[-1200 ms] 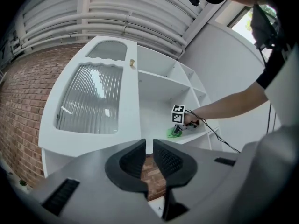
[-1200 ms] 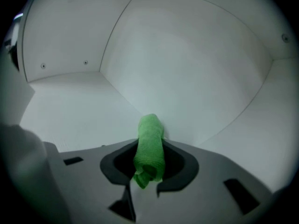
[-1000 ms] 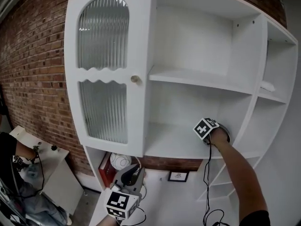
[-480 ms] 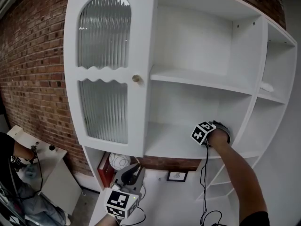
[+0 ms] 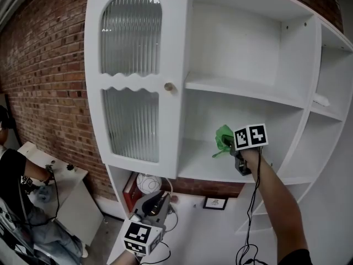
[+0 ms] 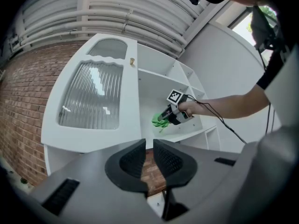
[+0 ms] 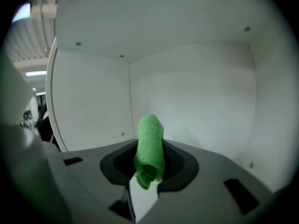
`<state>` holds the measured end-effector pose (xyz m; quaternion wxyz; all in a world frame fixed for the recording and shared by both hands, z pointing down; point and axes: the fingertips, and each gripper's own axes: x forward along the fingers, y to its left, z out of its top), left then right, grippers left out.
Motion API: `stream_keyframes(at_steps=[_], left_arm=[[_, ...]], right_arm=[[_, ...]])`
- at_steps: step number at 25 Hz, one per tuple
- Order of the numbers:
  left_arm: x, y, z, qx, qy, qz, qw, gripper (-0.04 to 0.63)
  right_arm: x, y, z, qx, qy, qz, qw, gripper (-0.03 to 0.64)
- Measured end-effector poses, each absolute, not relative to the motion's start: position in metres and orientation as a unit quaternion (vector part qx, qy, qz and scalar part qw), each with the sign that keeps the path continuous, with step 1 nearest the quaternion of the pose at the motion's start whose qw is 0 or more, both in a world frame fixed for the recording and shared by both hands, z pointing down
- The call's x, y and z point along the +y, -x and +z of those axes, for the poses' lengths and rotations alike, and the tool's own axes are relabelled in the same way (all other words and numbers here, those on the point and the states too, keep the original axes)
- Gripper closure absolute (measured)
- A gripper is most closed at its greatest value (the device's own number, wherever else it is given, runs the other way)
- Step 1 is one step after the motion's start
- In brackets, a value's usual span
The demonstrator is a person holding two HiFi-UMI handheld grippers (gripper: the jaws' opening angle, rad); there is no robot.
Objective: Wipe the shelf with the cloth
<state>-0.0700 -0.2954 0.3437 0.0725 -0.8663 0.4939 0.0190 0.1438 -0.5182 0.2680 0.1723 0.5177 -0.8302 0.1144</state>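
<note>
A brick wall [image 5: 49, 65] is running behind a tall white cabinet [image 5: 185, 15], whose ribbed-glass door [image 5: 132, 37] is covering the left half while the right half is standing open in several compartments. The shelf [image 5: 201, 162] forming the floor of the middle compartment is lying bare and white. At the lower left a person [image 5: 11, 173] is bending over a small table [image 5: 71, 178]. The right hand-held gripper [image 5: 229, 143] is reaching into that middle compartment, its jaws clamping a green cloth [image 5: 223, 137]; the cloth [image 7: 150, 143] is bunching into a roll between the pads and sticking out past them, appearing to hang just above the shelf rather than lying on it. The left hand-held gripper [image 5: 156, 203] is hovering low, below the cabinet and well apart from the cloth, with its jaws [image 6: 148, 157] standing nearly together and gripping nothing. A small round knob [image 5: 169, 86] is sitting on the door's right edge.
</note>
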Motion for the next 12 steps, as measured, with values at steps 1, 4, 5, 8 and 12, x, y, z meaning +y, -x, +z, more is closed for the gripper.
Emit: stream_keyframes(at_steps=[1,4,5,8,12], left_arm=[[-0.292,0.077,0.344,0.501,0.862,0.017,0.072,0.546],[-0.282,0.102,0.345,0.526,0.847,0.012,0.069,0.546],[-0.279,0.110,0.345,0.535,0.842,0.011,0.069,0.546],[-0.268,0.134,0.345,0.559,0.826,0.010,0.070,0.546],[-0.254,0.158,0.347,0.582,0.811,0.006,0.062,0.546]], right_arm=[[-0.518,-0.131,0.268,-0.841,-0.501,0.139,0.150,0.518],[-0.520,-0.091,0.276,-0.863,-0.452,0.191,0.120,0.518],[-0.521,-0.078,0.279,-0.868,-0.439,0.200,0.118,0.519],[-0.525,-0.044,0.287,-0.877,-0.415,0.210,0.125,0.520],[-0.531,-0.014,0.304,-0.877,-0.397,0.232,0.143,0.520]])
